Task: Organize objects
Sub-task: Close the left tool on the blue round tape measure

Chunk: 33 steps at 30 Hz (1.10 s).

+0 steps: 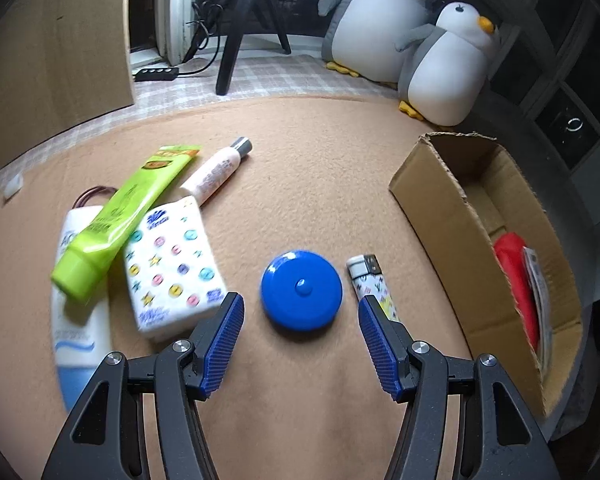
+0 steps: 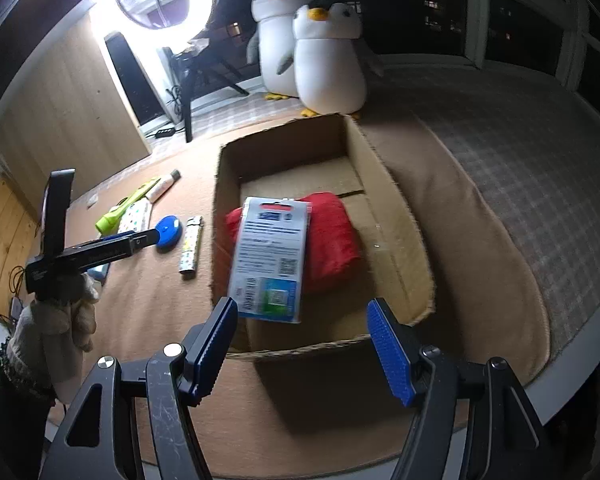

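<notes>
My left gripper is open, its blue pads either side of a round blue tape measure on the tan mat; it also shows in the right wrist view. A patterned lighter lies just right of it. A tissue pack, green tube, white tube and pink-white bottle lie to the left. My right gripper is open above the cardboard box, which holds a red bag and a blue-white card pack.
Two plush penguins stand behind the box. A tripod and power strip are at the back. The left gripper body, held by a gloved hand, is at the left of the right wrist view.
</notes>
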Each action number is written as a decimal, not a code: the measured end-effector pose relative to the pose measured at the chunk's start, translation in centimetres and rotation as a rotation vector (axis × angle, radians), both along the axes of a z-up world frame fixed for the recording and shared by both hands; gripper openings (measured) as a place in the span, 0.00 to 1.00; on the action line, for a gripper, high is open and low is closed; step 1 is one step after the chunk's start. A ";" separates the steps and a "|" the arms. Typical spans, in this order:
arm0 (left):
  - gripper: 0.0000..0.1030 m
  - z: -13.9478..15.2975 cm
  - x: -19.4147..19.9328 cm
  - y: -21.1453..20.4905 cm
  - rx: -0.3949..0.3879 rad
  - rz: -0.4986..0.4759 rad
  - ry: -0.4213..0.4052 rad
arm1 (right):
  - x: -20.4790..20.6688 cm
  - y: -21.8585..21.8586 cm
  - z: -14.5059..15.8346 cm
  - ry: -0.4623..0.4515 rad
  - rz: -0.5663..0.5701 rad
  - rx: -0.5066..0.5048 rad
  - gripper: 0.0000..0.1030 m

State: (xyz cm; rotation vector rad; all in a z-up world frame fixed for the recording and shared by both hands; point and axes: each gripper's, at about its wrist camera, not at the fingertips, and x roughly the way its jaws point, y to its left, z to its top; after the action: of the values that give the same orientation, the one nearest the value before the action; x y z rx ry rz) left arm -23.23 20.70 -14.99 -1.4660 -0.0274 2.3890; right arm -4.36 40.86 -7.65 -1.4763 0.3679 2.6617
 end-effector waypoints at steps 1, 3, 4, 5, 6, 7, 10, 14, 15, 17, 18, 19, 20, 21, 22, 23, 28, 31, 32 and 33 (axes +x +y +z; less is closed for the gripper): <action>0.62 -0.1 -0.1 0.2 -0.005 -0.001 0.003 | 0.1 0.4 0.0 -0.001 -0.006 -0.002 0.62; 0.62 -0.4 -0.5 0.7 -0.016 -0.009 0.006 | 0.3 1.1 -0.1 -0.002 -0.015 -0.006 0.62; 0.62 -0.5 -0.7 0.9 -0.023 -0.011 0.008 | 0.4 1.3 -0.1 -0.003 -0.018 -0.008 0.62; 0.62 -0.7 -0.9 1.2 -0.039 -0.012 0.010 | 0.5 1.6 -0.2 -0.003 -0.022 -0.010 0.62; 0.62 -0.8 -1.0 1.2 -0.045 -0.014 0.010 | 0.5 1.9 -0.2 -0.004 -0.025 -0.012 0.62; 0.62 -1.0 -1.1 1.3 -0.051 -0.010 0.008 | 0.5 2.1 -0.3 -0.004 -0.027 -0.014 0.62; 0.62 -1.3 -1.5 1.7 -0.072 -0.014 0.014 | 0.5 2.5 -0.4 -0.005 -0.032 -0.023 0.62; 0.61 -1.6 -1.7 2.2 -0.109 -0.020 0.029 | 0.5 2.8 -0.6 -0.007 -0.033 -0.039 0.62; 0.61 -1.6 -1.8 2.3 -0.116 -0.022 0.034 | 0.5 2.8 -0.6 -0.008 -0.031 -0.040 0.62; 0.61 -1.9 -1.9 2.5 -0.140 -0.028 0.045 | 0.3 2.9 -0.6 -0.007 -0.029 -0.041 0.62; 0.61 -2.0 -1.9 2.6 -0.147 -0.031 0.049 | 0.3 2.9 -0.6 -0.007 -0.027 -0.042 0.62; 0.61 -2.0 -1.8 2.7 -0.156 -0.035 0.053 | 0.3 2.9 -0.7 -0.007 -0.026 -0.044 0.62; 0.60 -2.1 -1.7 2.7 -0.158 -0.039 0.053 | 0.3 2.9 -0.7 -0.007 -0.025 -0.045 0.62; 0.58 -2.2 -1.6 2.7 -0.156 -0.044 0.046 | 0.2 2.9 -0.7 -0.008 -0.024 -0.046 0.62; 0.57 -2.2 -1.5 2.7 -0.156 -0.043 0.051 | 0.3 2.9 -0.8 -0.010 -0.024 -0.047 0.62; 0.57 -2.2 -1.3 2.6 -0.158 -0.043 0.059 | 0.2 2.8 -0.8 -0.010 -0.023 -0.048 0.62; 0.52 -2.2 -1.0 2.2 -0.149 -0.035 0.064 | 0.1 2.8 -1.0 -0.014 -0.022 -0.053 0.62; 0.52 -2.2 -0.7 2.0 -0.150 -0.027 0.066 | -0.1 2.7 -0.9 -0.013 -0.021 -0.053 0.62; 0.52 -2.1 -0.6 2.0 -0.147 -0.024 0.060 | -0.1 2.7 -0.9 -0.012 -0.020 -0.052 0.62; 0.52 -1.9 -0.5 1.9 -0.138 -0.026 0.055 | -0.1 2.7 -0.9 -0.011 -0.020 -0.051 0.62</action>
State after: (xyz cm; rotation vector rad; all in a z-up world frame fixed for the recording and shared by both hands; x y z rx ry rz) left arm -23.70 22.64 -16.91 -1.4492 0.1724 2.4520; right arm -4.46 43.55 -8.56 -1.4921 0.4507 2.6476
